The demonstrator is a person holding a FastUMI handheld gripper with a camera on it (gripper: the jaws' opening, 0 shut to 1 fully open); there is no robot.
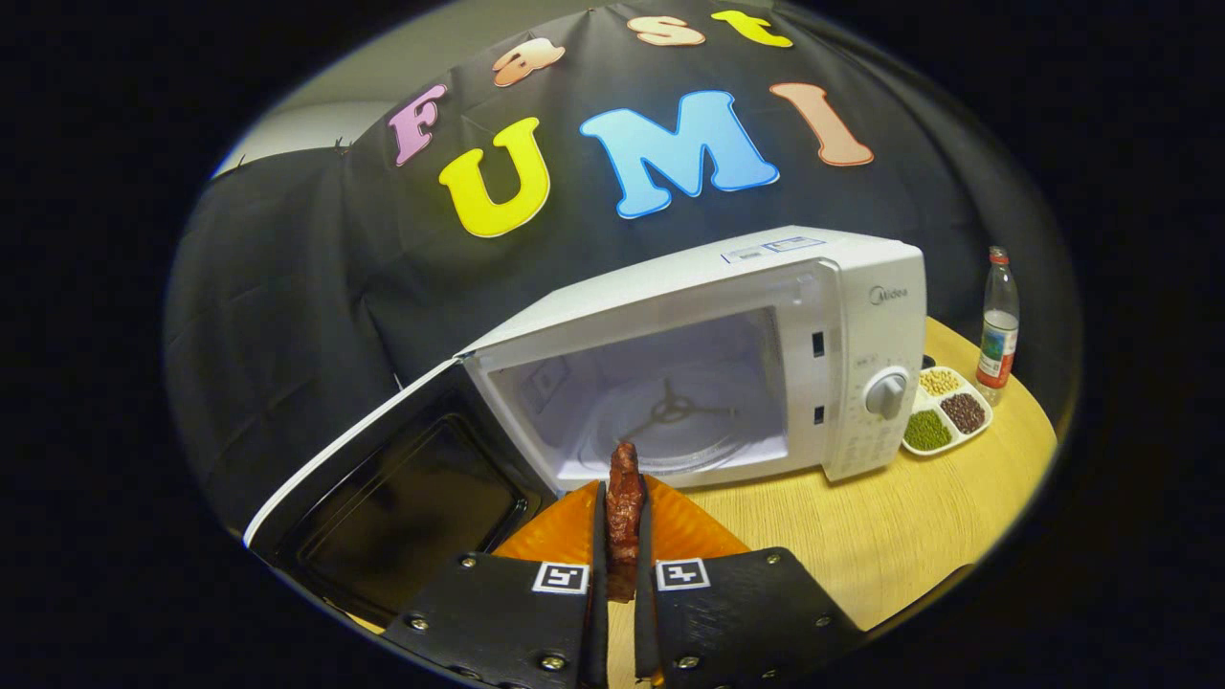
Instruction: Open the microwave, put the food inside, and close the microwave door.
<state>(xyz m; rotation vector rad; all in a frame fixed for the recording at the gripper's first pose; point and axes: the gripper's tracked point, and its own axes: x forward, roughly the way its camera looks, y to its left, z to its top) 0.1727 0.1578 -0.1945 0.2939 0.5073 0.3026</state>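
A white microwave (766, 316) stands on the wooden table (909, 536) with its door (392, 488) swung wide open to the left. Inside, the glass turntable (670, 421) shows in the lit cavity. My gripper (622, 522) is shut on a reddish-brown piece of food (624, 507), which stands upright between the fingers. The food's tip is just in front of the cavity's lower sill. An orange plate (689, 531) lies right under the fingers, in front of the microwave.
To the right of the microwave sits a white divided dish (946, 410) with green, dark and pale grains. A bottle (998, 330) with a red cap stands behind it near the table's rounded edge. Bare wood lies in front of the dish.
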